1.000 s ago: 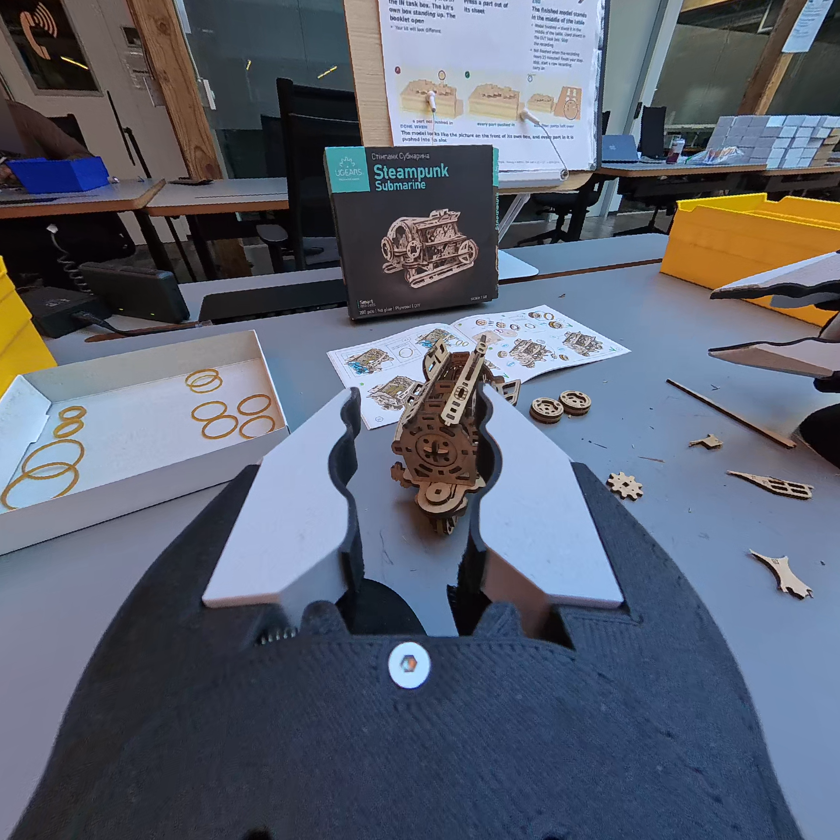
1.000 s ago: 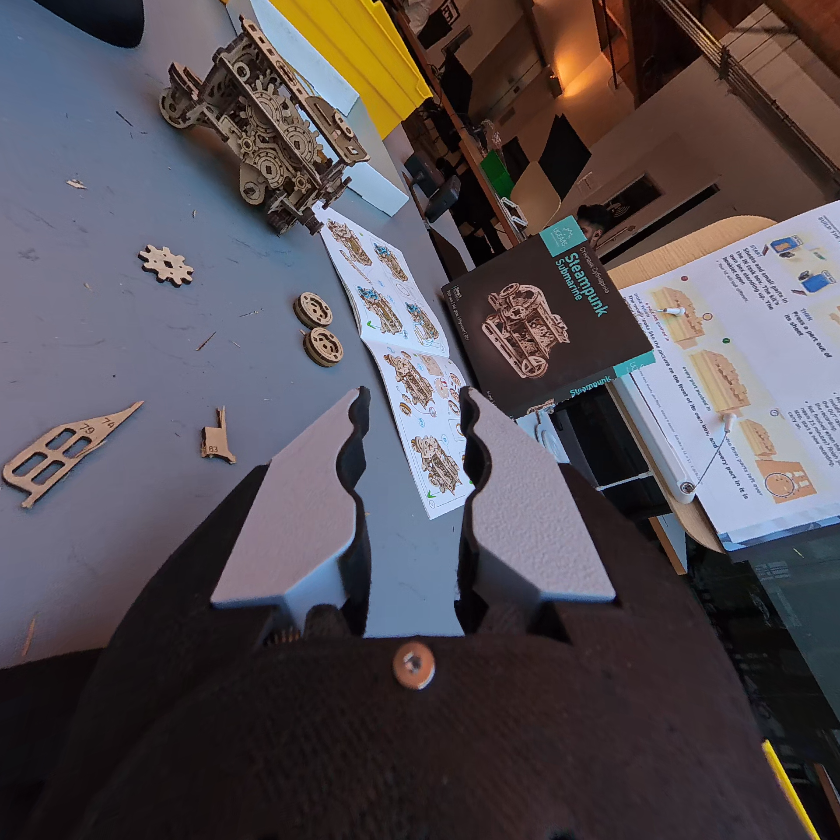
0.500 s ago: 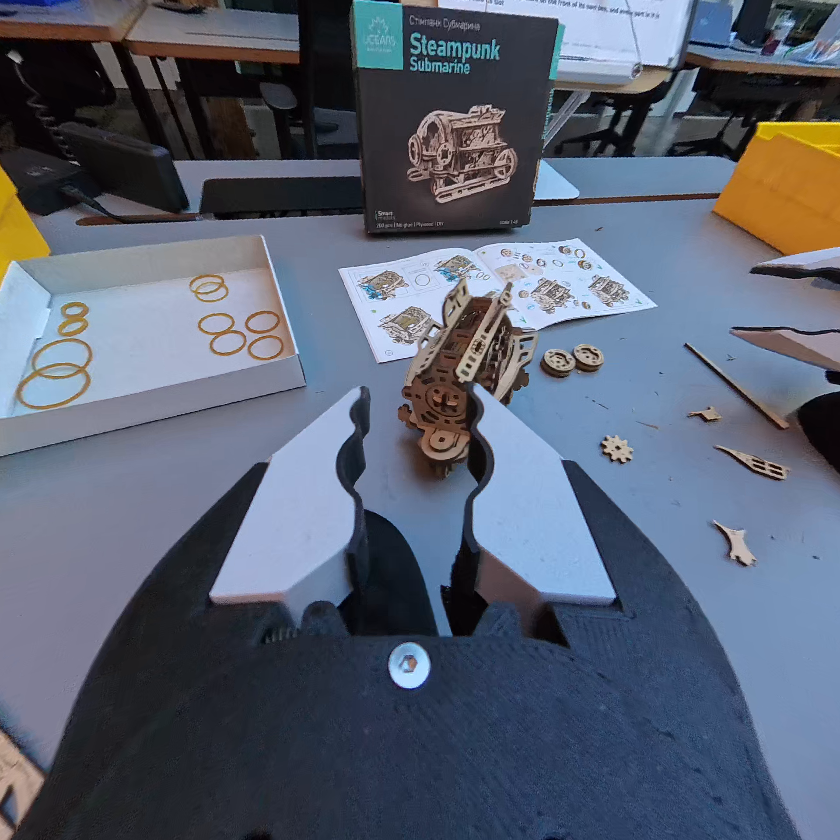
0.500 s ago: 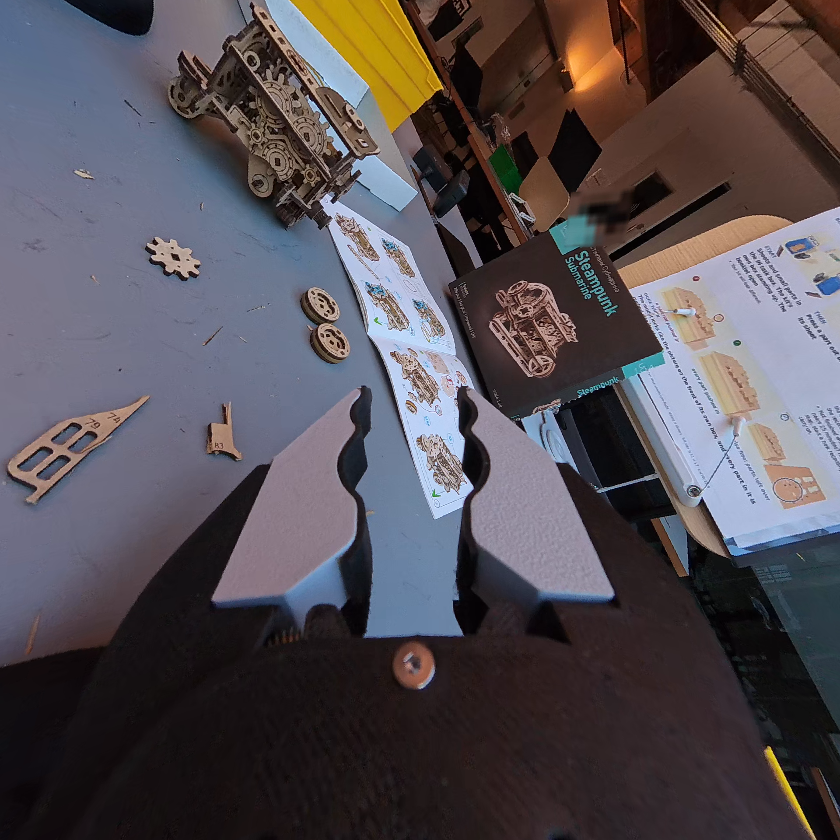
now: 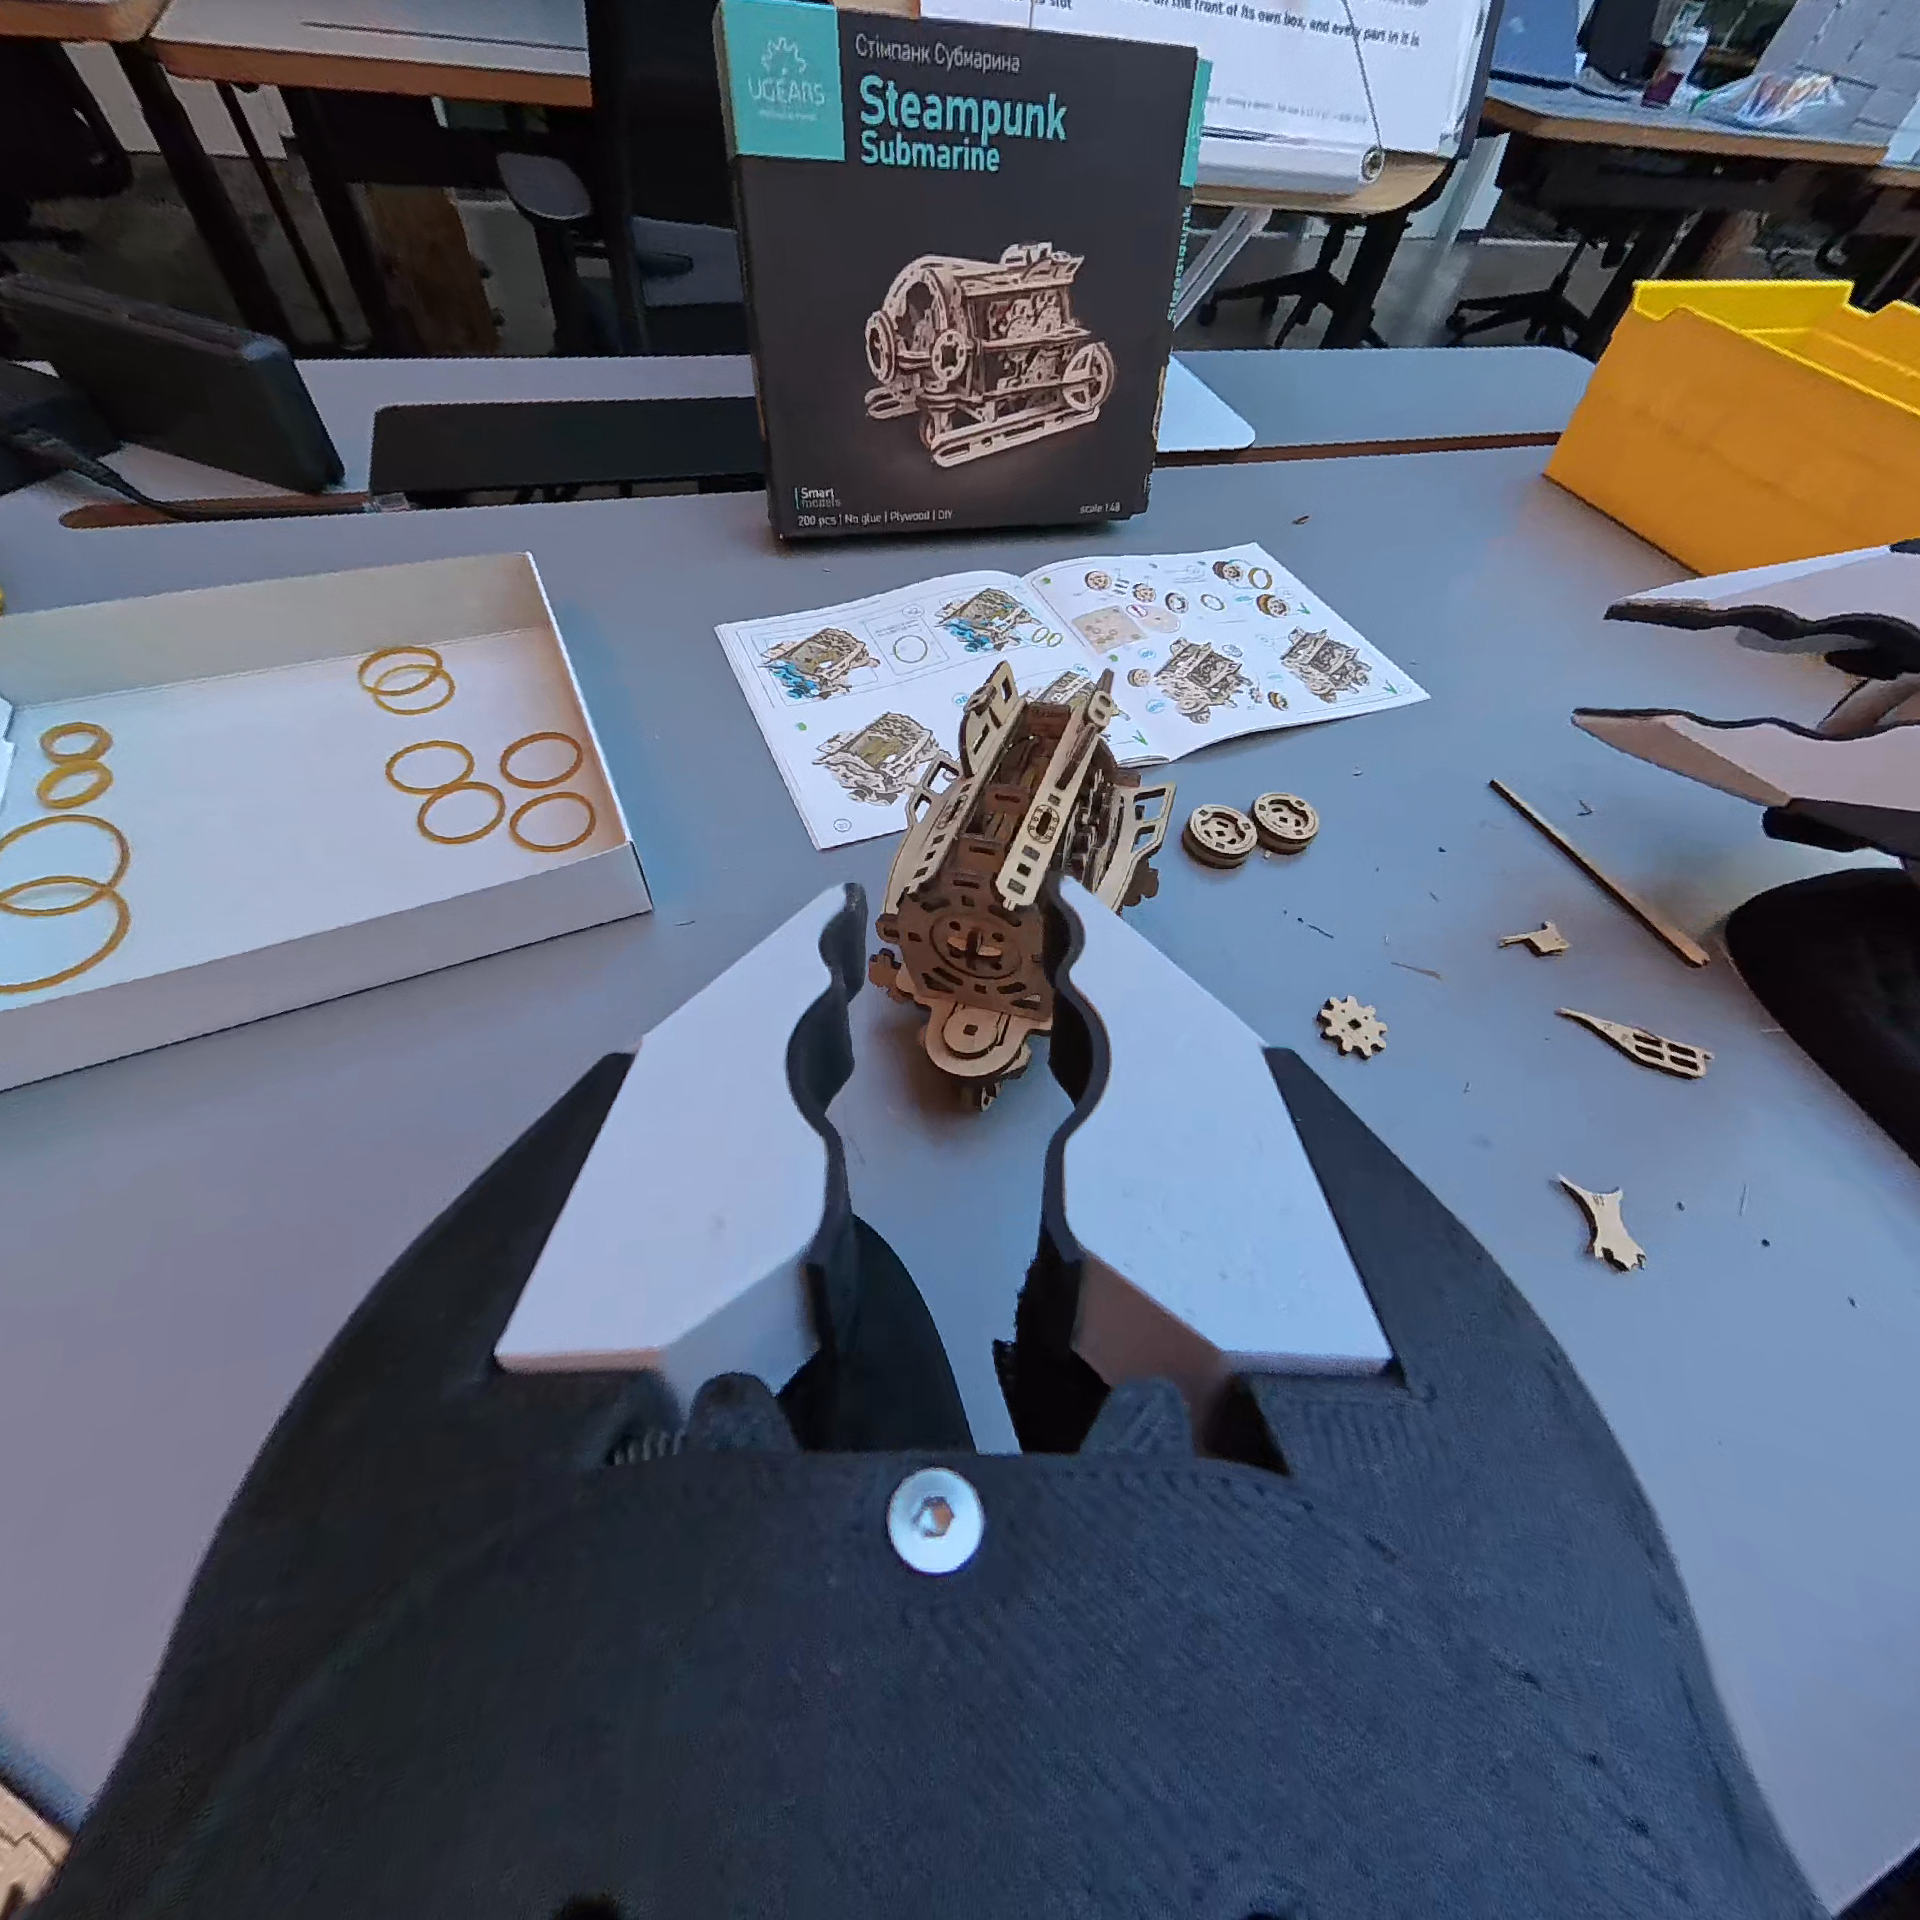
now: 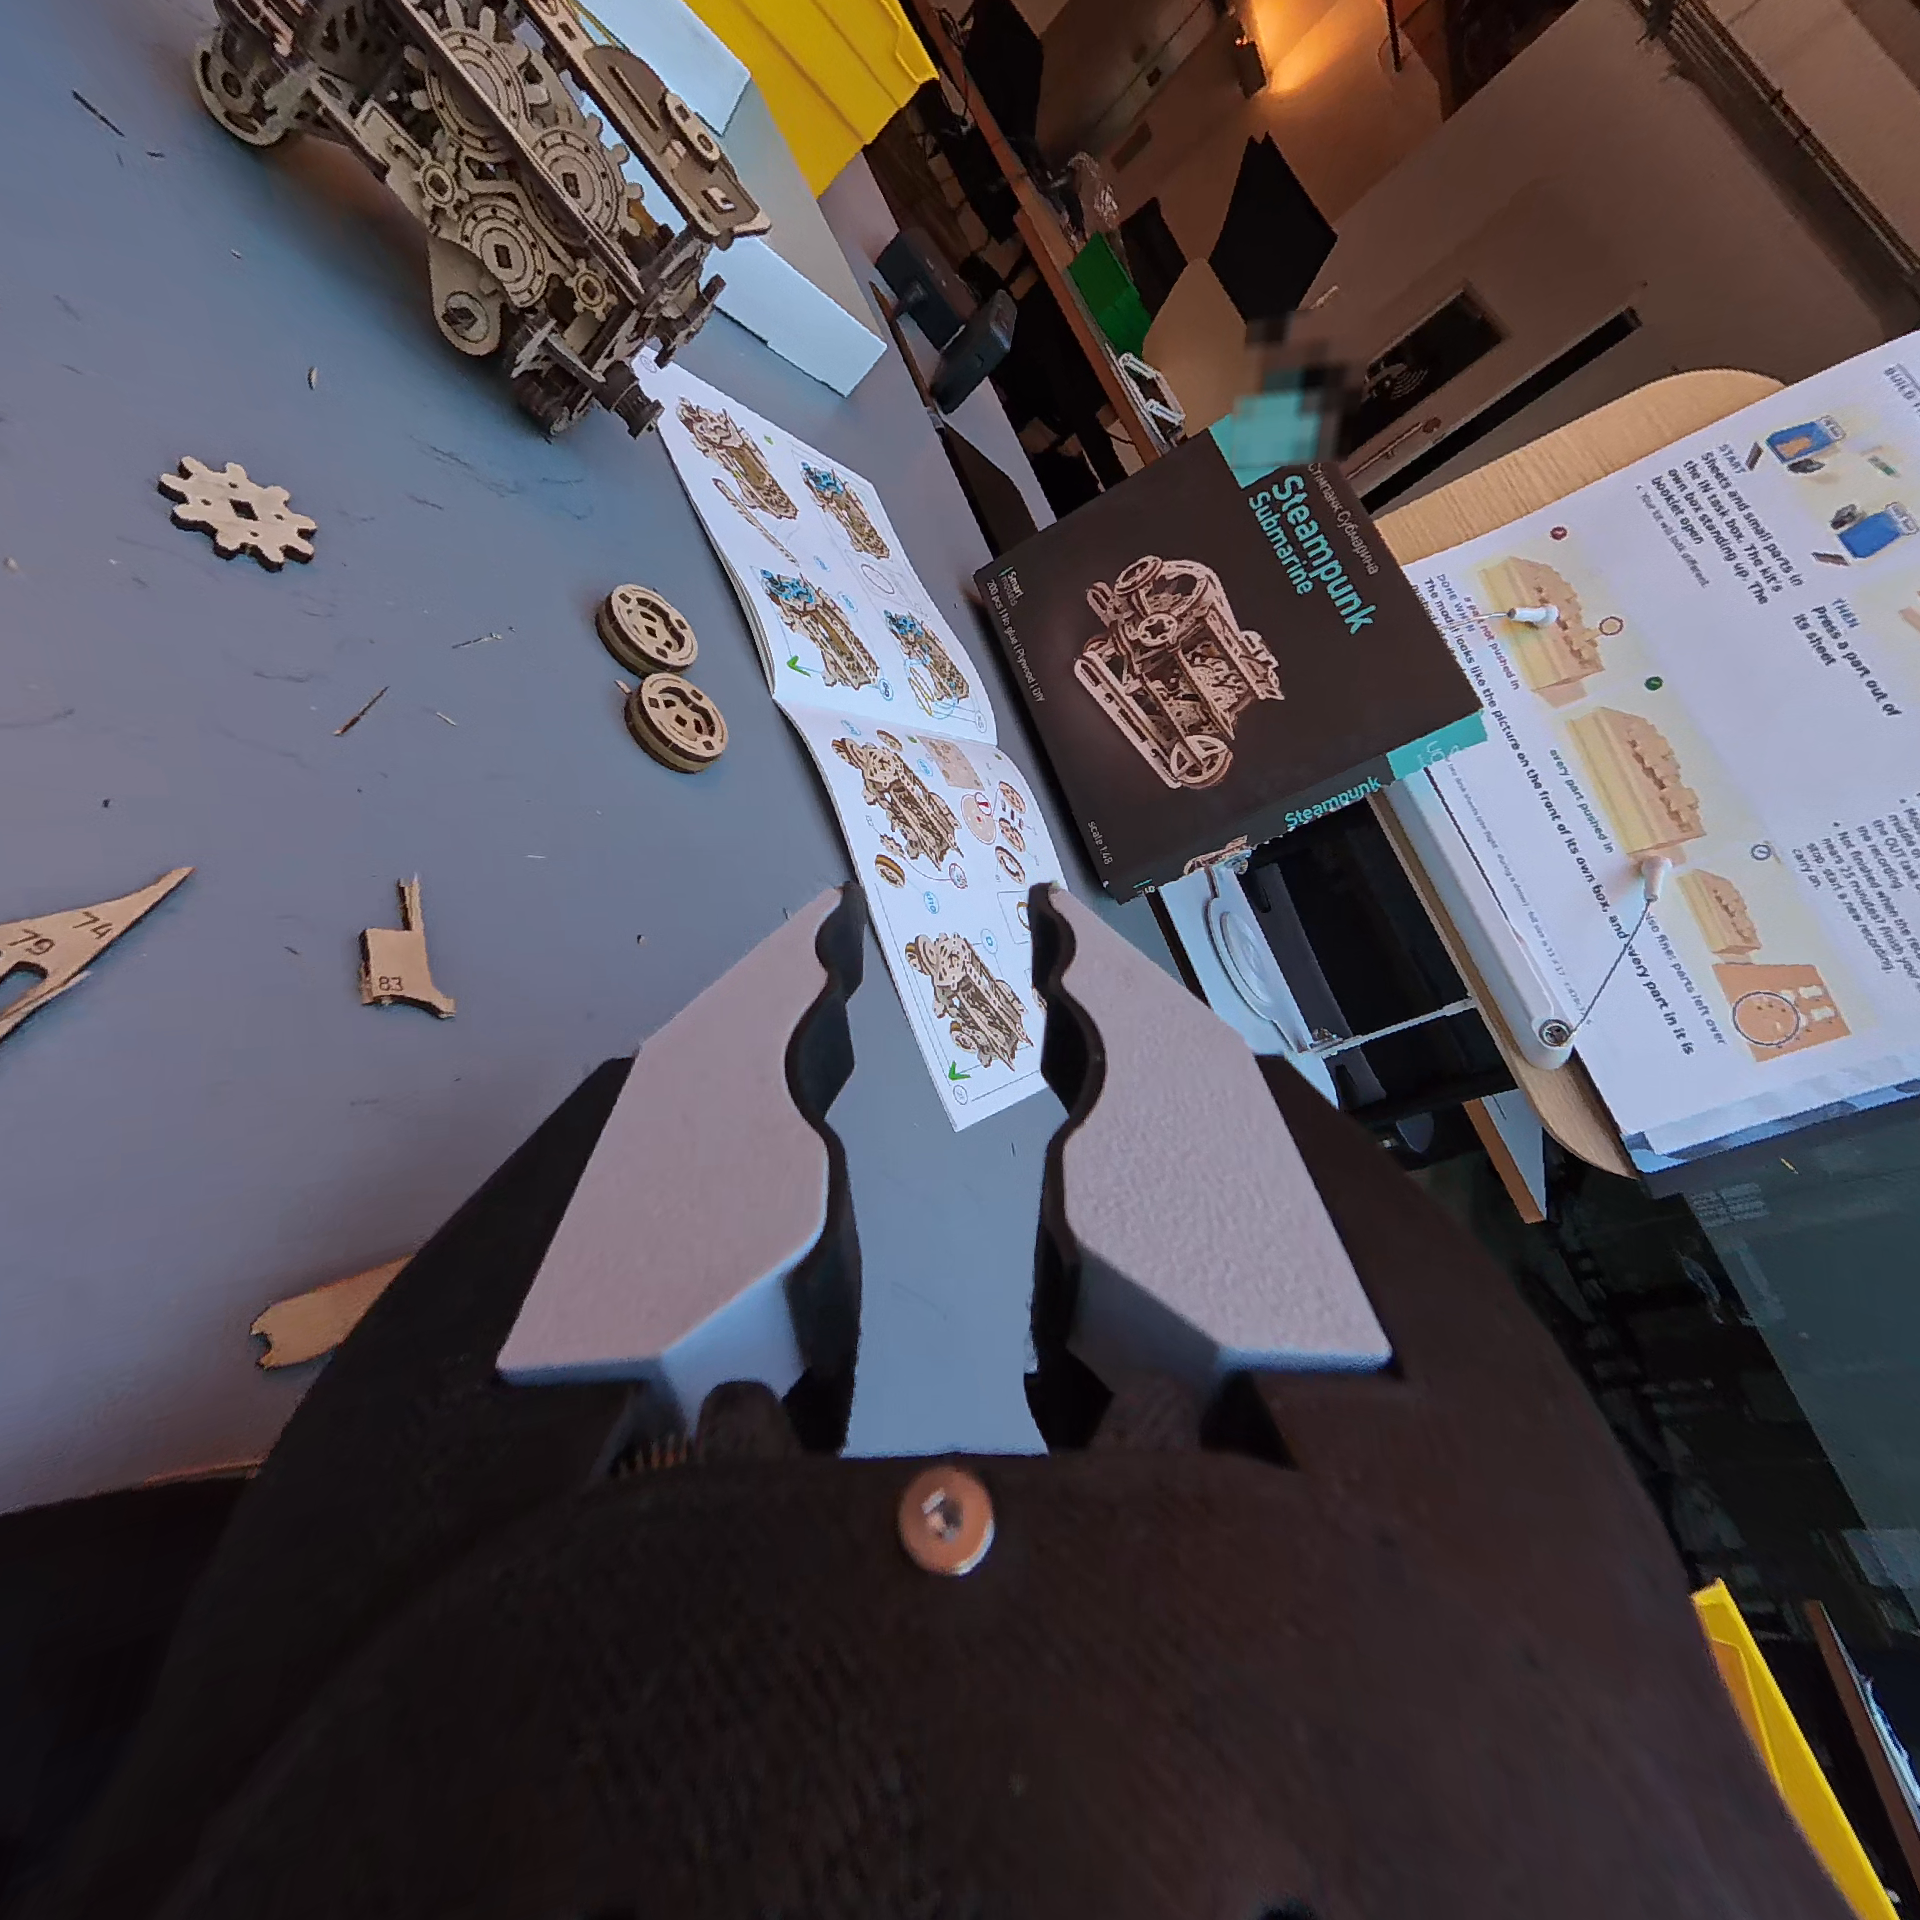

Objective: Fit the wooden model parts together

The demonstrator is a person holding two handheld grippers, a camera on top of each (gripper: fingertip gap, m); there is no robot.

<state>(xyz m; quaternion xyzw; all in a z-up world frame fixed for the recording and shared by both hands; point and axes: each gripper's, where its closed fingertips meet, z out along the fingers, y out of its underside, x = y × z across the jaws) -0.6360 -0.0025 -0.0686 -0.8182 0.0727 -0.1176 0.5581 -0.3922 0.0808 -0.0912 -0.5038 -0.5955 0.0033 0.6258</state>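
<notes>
The part-built wooden model (image 5: pixel 1013 862) stands tilted on the grey table (image 5: pixel 312 1195). My left gripper (image 5: pixel 956 904) is open, and its fingertips sit on either side of the model's near end without squeezing it. My right gripper (image 6: pixel 945 904) is open and empty, low over the table and pointing at the booklet (image 6: pixel 883 748). It also shows at the right edge of the left wrist view (image 5: pixel 1595 665). Loose parts lie between them: a gear (image 5: pixel 1351 1025), two wheels (image 5: pixel 1252 828), a thin stick (image 5: pixel 1595 873) and a pointed fin piece (image 5: pixel 1642 1044). The right wrist view shows the model (image 6: pixel 499 197), the gear (image 6: pixel 237 512) and the wheels (image 6: pixel 660 675).
A white tray (image 5: pixel 582 904) with several rubber bands lies on the left. The kit box (image 5: pixel 961 281) stands at the back behind the open booklet (image 5: pixel 1195 644). A yellow bin (image 5: pixel 1745 416) is at the back right. Small flat offcuts (image 6: pixel 400 961) lie near my right gripper. About 25 cm separates my left fingertips from my right. From my right tips it is roughly 8 cm to the thin stick (image 5: pixel 1595 873); from my left, 30 cm. The right tips stand about 12 cm off the pointed fin piece (image 5: pixel 1642 1044). Both grippers' tips are roughly 15 cm from the gear (image 6: pixel 237 512). My left wrist view (image 5: pixel 1363 1025) looks at it from another angle.
My left gripper drew back from the model, then came in again around its near end. My right gripper moved a little closer to the model. Both stayed open.
</notes>
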